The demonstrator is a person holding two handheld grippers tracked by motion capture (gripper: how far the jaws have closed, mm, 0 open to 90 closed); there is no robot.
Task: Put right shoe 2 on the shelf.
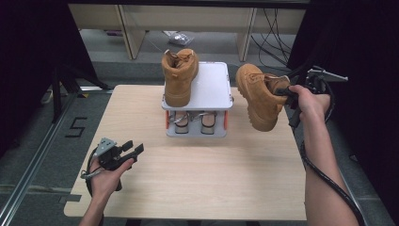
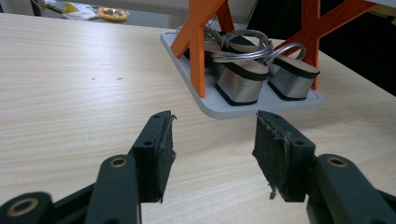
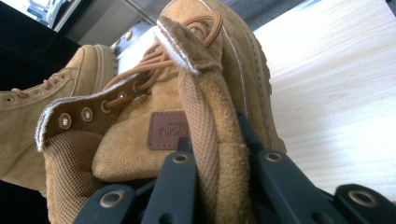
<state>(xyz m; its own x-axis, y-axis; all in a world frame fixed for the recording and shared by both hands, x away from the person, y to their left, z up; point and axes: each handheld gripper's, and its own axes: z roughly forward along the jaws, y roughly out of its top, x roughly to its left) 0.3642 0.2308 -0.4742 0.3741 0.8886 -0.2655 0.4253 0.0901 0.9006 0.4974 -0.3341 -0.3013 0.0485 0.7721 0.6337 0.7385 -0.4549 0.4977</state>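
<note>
Left tongs [image 2: 214, 154] spread, empty; right tongs [image 3: 219, 186] clenched on raised boot's [image 1: 260, 94] collar.

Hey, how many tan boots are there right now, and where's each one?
2. One boot stands on the top left of the shoe rack. The other boot is held by its collar in the right hand-held gripper, above the table's right side.

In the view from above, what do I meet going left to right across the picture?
Left gripper → boot on the rack → bare part of the white rack top → boot held in the air → right gripper.
</note>
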